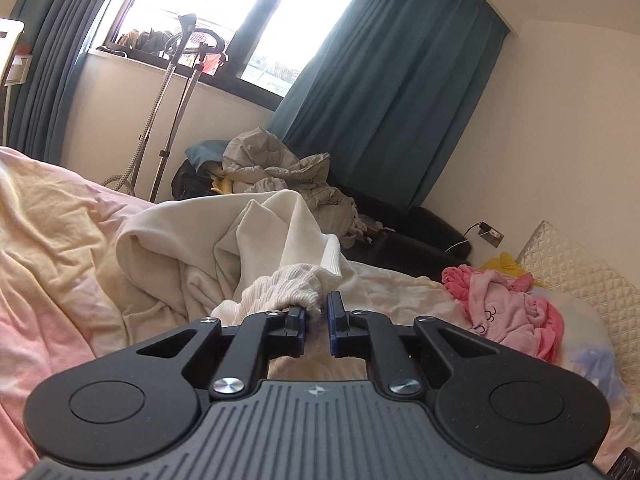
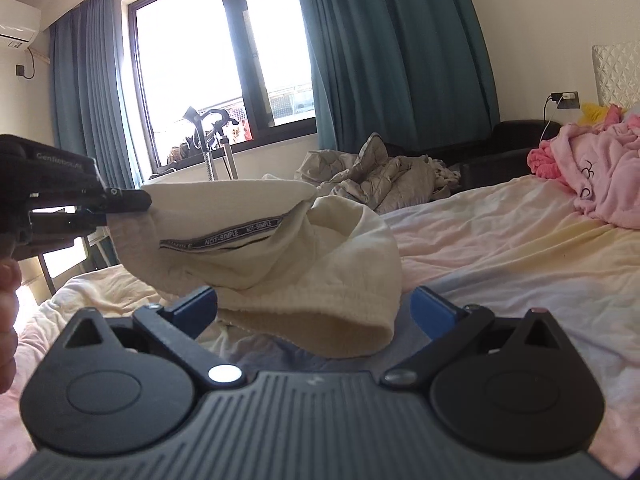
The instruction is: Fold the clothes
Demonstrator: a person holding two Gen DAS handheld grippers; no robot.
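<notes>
Left tongs (image 1: pixel 316 312) on cream garment (image 1: pixel 280 216)

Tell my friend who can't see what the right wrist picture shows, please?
The right gripper is open, low in front of a cream garment that the left gripper holds up by its edge over the bed. Behind are a pink garment, teal curtains and a bright window.

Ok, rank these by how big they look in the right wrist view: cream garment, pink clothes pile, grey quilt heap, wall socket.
1. cream garment, though it is nearest the camera
2. pink clothes pile and grey quilt heap: look alike; the pink pile is cut by the frame edge, so unranked
3. wall socket
</notes>
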